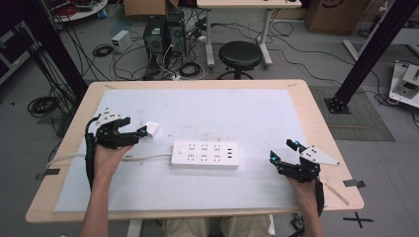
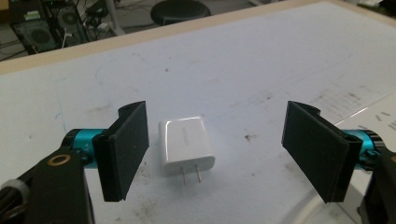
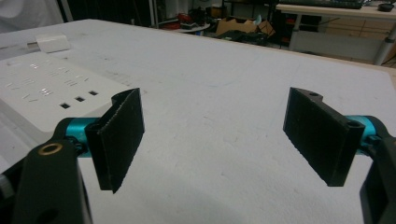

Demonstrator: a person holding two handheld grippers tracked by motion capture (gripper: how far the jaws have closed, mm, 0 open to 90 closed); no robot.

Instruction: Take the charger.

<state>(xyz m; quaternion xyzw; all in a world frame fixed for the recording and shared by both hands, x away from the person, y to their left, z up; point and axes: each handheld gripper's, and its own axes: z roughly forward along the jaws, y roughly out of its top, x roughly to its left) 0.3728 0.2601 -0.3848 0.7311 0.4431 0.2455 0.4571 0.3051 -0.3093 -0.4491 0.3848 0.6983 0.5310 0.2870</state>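
My left tongs (image 2: 215,154) gape around the charger (image 2: 186,144), lying flat near the table's left edge. It's probably light, rigid, glossy-slick; I'd pinch its flat sides, sparing the prongs. Right tongs (image 3: 215,135) hang open, empty.

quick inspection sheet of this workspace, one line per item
surface: wooden table under a scuffed white mat
job's things: white charger lying flat between the open jaws, prongs toward the camera; white power strip at mid-table
clutter: nothing seen
grippers: left gripper open around the charger, not touching it; right gripper open, holding nothing, right of the strip
cables: strip's white cord runs left; loose cables on the floor
surroundings: black stool, computer towers, desk
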